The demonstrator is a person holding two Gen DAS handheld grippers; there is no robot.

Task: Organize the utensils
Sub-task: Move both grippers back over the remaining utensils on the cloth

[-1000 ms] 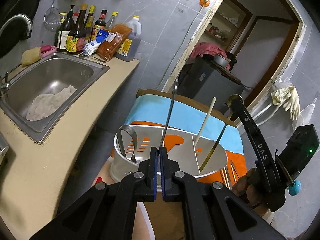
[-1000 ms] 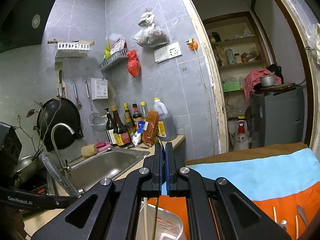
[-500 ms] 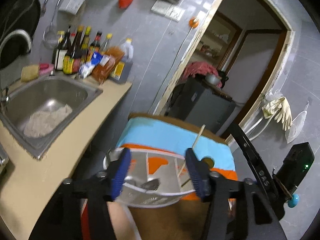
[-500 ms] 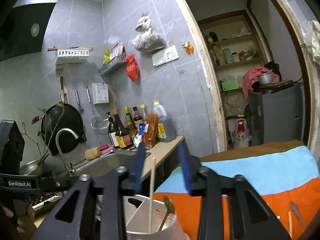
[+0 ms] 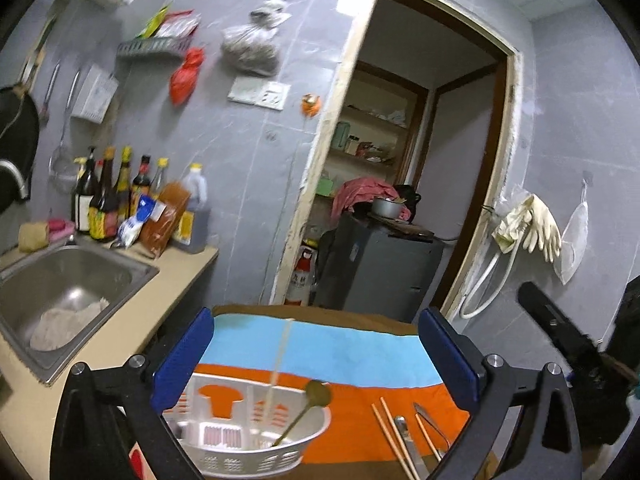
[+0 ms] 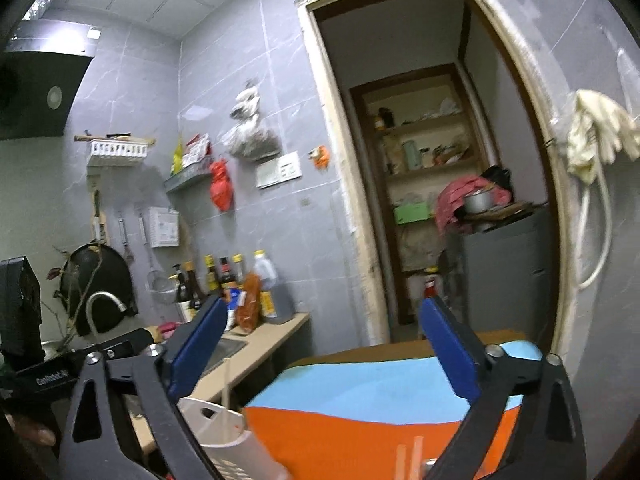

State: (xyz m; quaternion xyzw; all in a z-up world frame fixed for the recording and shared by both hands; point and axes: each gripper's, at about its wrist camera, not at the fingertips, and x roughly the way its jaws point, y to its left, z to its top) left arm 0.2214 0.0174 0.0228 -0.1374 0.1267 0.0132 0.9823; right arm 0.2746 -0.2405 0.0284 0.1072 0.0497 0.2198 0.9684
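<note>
A white slotted utensil basket (image 5: pixel 256 440) stands at the near left of the table's orange and blue cloth (image 5: pixel 360 396). In it lean a pale chopstick (image 5: pixel 280 360) and a brass spoon (image 5: pixel 316 394). Loose chopsticks (image 5: pixel 394 436) and metal cutlery (image 5: pixel 408 440) lie on the cloth to its right. My left gripper (image 5: pixel 316 340) hangs above and behind the basket, jaws opening, nothing between them. My right gripper (image 6: pixel 324 328) also has its jaws opening and empty, with the basket (image 6: pixel 224 432) at its lower left.
A steel sink (image 5: pixel 72 280) with a rag is set in the beige counter left of the table. Sauce bottles (image 5: pixel 120 200) line the wall behind it. A doorway with a grey cabinet (image 5: pixel 380 268) lies beyond the table. Rubber gloves (image 5: pixel 528 224) hang at right.
Both grippers went from shut on thin utensil handles to wide open. The utensils now rest in the basket. Both hands have drawn back and up from it.
</note>
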